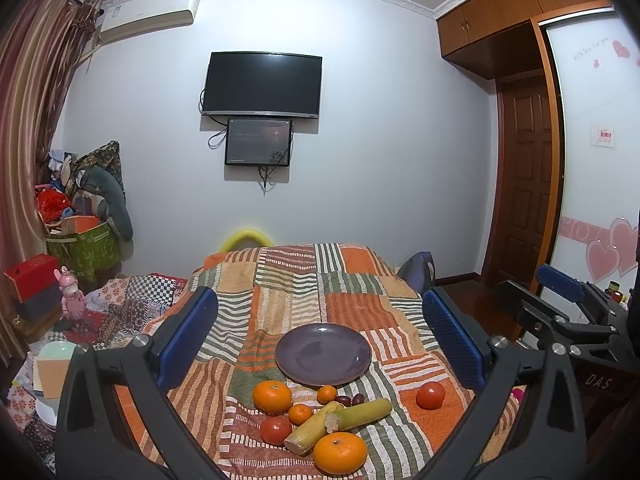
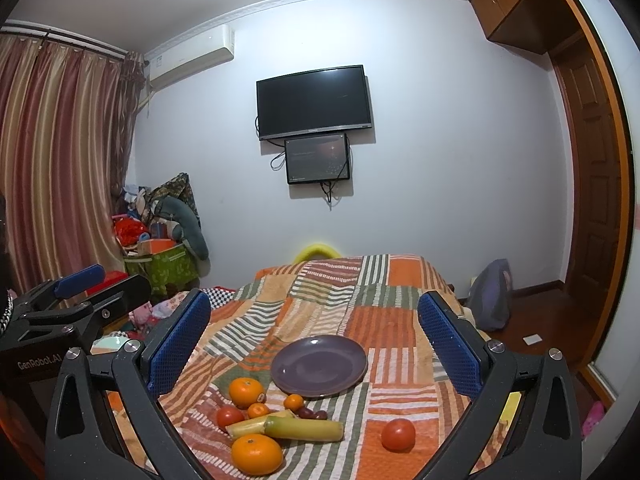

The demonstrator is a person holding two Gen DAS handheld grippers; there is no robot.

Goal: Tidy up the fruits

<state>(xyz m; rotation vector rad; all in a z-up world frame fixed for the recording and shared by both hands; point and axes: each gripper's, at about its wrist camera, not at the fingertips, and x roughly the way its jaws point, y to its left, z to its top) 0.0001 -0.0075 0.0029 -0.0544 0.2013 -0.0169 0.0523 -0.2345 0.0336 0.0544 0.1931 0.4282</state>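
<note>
On the patchwork-covered surface [image 1: 304, 280], a purple plate [image 1: 323, 355] sits bare, with the fruit lying just in front of it: two large oranges [image 1: 272, 396] [image 1: 340, 453], two small oranges [image 1: 327, 394] [image 1: 300, 414], a tomato [image 1: 276, 430], dark red dates [image 1: 351, 400] and two crossed sugarcane pieces [image 1: 358, 414]. Another tomato [image 1: 430, 395] rests apart to the right. Above them the left gripper [image 1: 320, 340] hovers with jaws spread wide, holding nothing. Beside it, the right gripper [image 2: 316, 344] is likewise wide apart and empty, facing the same plate [image 2: 319, 366].
</note>
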